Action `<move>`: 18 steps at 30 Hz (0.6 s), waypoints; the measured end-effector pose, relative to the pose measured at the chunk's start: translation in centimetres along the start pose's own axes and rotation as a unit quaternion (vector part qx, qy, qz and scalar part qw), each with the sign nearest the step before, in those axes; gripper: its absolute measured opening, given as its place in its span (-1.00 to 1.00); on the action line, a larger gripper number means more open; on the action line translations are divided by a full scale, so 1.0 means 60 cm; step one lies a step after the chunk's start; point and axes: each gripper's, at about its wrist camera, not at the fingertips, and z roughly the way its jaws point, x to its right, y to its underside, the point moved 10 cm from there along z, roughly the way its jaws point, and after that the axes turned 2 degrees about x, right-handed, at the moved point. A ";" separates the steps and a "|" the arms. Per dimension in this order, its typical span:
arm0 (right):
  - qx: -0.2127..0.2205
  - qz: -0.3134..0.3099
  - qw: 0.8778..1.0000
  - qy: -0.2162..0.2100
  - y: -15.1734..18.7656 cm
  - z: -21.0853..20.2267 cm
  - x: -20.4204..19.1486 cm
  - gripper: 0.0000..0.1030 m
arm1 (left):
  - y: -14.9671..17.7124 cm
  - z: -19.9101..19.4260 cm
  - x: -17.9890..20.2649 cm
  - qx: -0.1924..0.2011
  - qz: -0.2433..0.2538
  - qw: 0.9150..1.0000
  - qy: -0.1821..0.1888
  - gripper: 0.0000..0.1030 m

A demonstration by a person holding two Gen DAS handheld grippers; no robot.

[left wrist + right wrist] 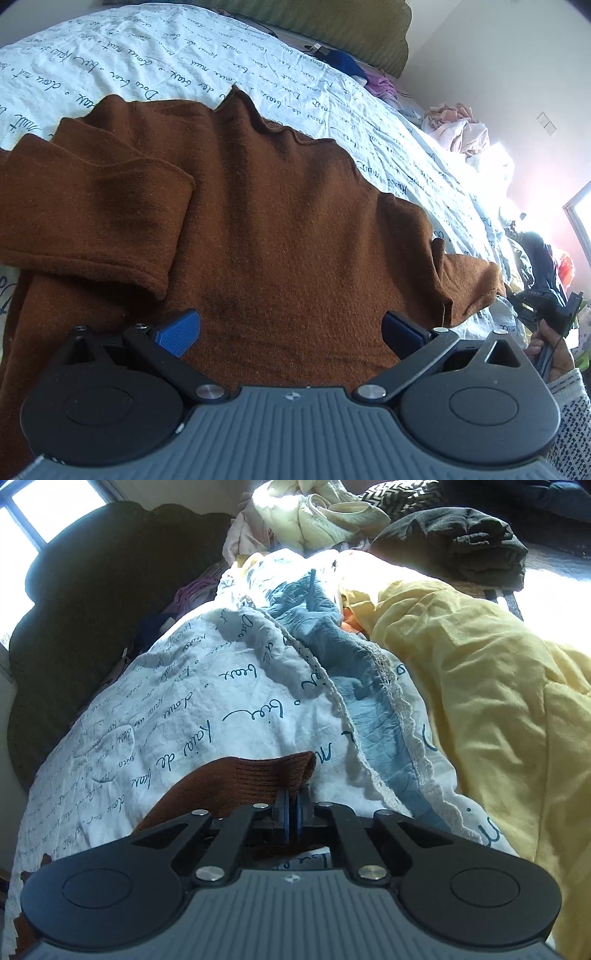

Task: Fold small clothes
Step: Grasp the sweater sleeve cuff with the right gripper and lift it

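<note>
From my left wrist camera I see the brown sweater (266, 221) lying flat on the bed, on a white bedsheet (147, 48) printed with dark cursive script. I can pick out "de beaux" and "nuit", the rest is too warped to read. One sleeve (96, 218) is folded in across the chest; the other sleeve (469, 288) reaches toward the bed's right edge. My left gripper (291, 328) hovers over the lower body of the sweater, fingers spread wide, holding nothing. Above the collar the sheet lies bare up to a green pillow (362, 29).

On the right wrist camera, my right gripper (292, 814) has its fingers pressed together on the sweater's cuff (258, 779), pinching the knit. Just past it the sheet's lace-trimmed edge folds over blue fabric (332, 653), with a yellow blanket (480, 672) beside that and a pile of clothes (332, 513) beyond, so that side is crowded. A dark headboard (81, 609) borders the left.
</note>
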 end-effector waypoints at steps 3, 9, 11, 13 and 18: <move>0.028 0.007 1.000 -0.004 -0.006 -0.025 -0.012 -0.95 | 0.003 -0.015 -0.009 0.009 -0.009 1.000 -0.001 1.00; 0.089 -0.028 0.996 -0.010 -0.058 -0.123 -0.081 -0.96 | 0.015 -0.021 -0.014 -0.010 0.013 1.000 0.009 1.00; 0.100 -0.043 0.994 -0.009 -0.080 -0.158 -0.105 -0.96 | 0.019 -0.023 -0.011 -0.021 0.023 0.999 0.029 1.00; 0.105 -0.064 0.992 0.004 -0.099 -0.188 -0.129 -0.96 | 0.020 -0.029 -0.010 -0.020 0.029 0.999 0.039 1.00; 0.122 -0.099 0.987 0.037 -0.148 -0.271 -0.183 -0.96 | 0.022 -0.043 -0.014 -0.020 0.032 0.997 0.064 1.00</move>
